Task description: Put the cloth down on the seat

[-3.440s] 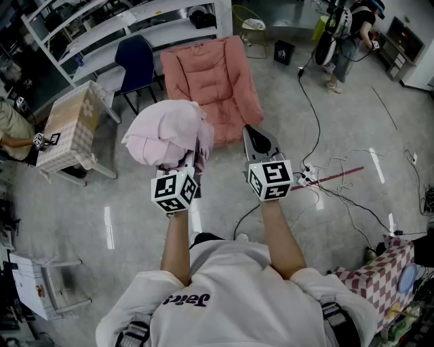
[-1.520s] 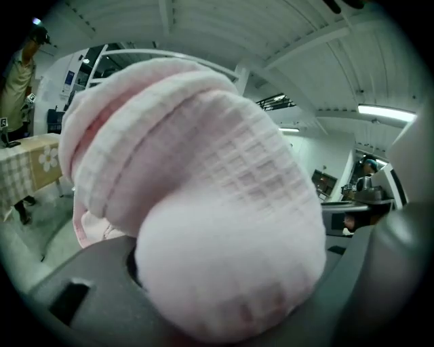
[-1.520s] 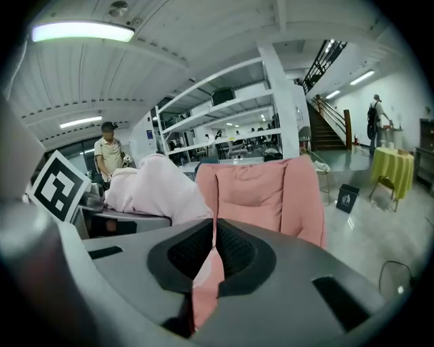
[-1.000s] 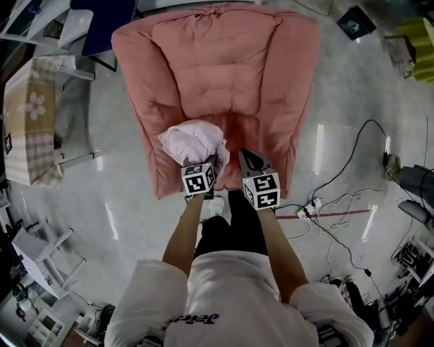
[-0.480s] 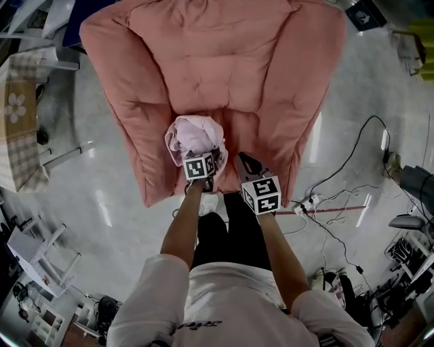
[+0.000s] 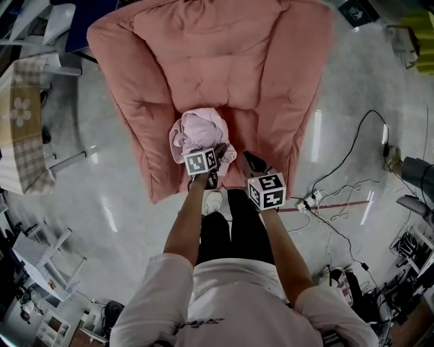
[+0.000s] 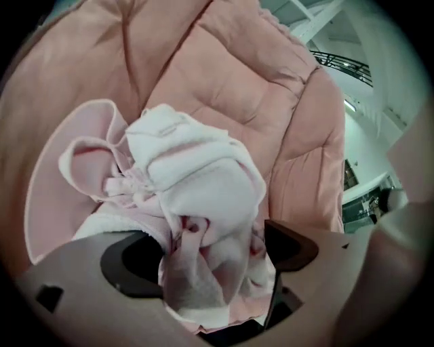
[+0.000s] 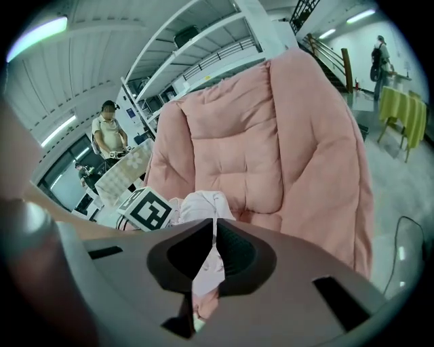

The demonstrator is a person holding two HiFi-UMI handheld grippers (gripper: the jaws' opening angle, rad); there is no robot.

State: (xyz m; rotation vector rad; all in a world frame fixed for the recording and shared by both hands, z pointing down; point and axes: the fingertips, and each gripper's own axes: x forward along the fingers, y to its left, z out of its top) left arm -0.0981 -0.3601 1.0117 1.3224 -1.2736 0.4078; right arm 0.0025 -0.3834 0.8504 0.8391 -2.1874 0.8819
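A crumpled pale pink cloth (image 6: pixel 200 132) rests on the front of the seat of a salmon-pink padded armchair (image 6: pixel 224 61). My left gripper (image 6: pixel 213 152) is at the cloth's near edge. In the left gripper view its jaws are opening and stand wide apart, with the cloth (image 7: pixel 196 183) bunched loosely between them over the seat cushion (image 7: pixel 224 74). My right gripper (image 6: pixel 252 161) hovers just right of the cloth over the seat's front edge. Its jaws (image 8: pixel 215 227) are shut with nothing in them. The cloth (image 8: pixel 200 203) and the left marker cube (image 8: pixel 148 210) show beyond them.
A checked table (image 6: pixel 20 129) stands left of the armchair, a dark blue chair (image 6: pixel 102 13) behind it. Cables and a power strip (image 6: pixel 306 200) lie on the floor at right. A person (image 8: pixel 108 135) stands far off by shelving. The holder's legs are close to the seat front.
The person has walked up to the armchair and the cloth has come down from in front of the body onto the seat. The right gripper has drawn back slightly.
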